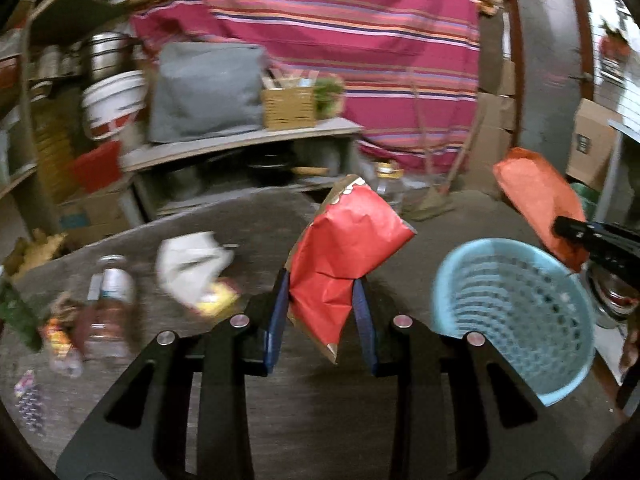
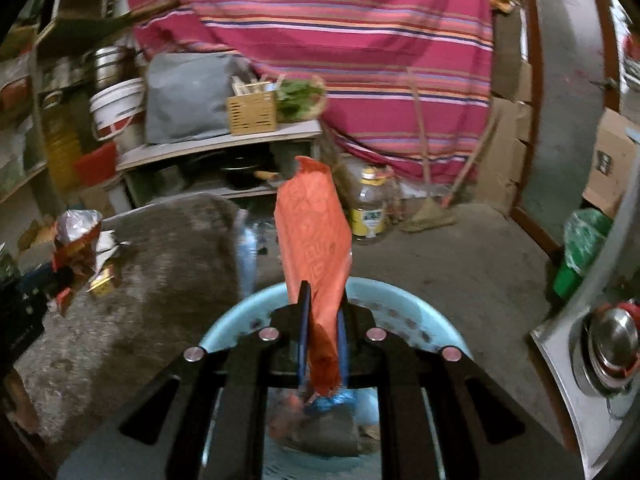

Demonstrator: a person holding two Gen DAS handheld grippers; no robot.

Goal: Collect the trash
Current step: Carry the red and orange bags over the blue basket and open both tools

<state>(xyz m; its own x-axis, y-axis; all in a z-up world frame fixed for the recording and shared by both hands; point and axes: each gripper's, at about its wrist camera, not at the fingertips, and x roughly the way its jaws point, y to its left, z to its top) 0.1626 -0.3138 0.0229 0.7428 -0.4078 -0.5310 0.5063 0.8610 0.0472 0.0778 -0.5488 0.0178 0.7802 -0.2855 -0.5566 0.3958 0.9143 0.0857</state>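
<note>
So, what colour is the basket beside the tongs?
Light blue basket; the left wrist view shows it best.

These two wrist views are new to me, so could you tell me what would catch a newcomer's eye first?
Most striking is the red paper bag pinched in the left gripper above the grey table. Next, the orange paper bag clamped in the right gripper over the light blue basket. Behind both hangs a pink striped cloth.
</note>
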